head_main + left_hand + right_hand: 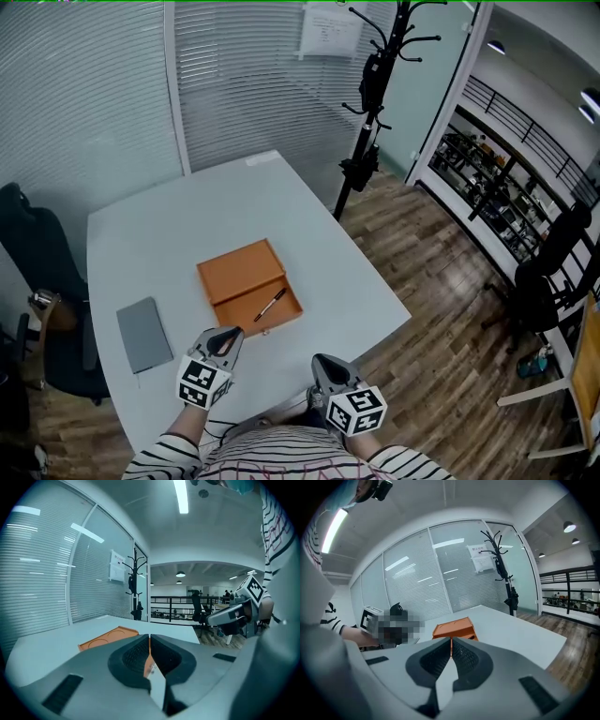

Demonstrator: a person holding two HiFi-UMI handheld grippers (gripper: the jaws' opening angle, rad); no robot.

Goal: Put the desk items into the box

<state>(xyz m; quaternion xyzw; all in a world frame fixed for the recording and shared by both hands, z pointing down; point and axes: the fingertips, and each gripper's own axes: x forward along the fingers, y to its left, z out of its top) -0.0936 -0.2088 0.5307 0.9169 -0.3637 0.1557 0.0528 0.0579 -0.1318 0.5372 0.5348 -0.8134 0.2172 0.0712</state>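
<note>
At the table's (281, 202) front edge, left gripper (230, 337) and right gripper (321, 362) are pressed together, empty; the flat notebook (144, 334) may be shoved off.

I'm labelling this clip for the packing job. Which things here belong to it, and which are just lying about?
Job: open orange box; black pen lying in it; flat grey notebook beside it; left gripper and right gripper, both shut, empty.
Lying about: black coat stand; black office chair by the white table.
</note>
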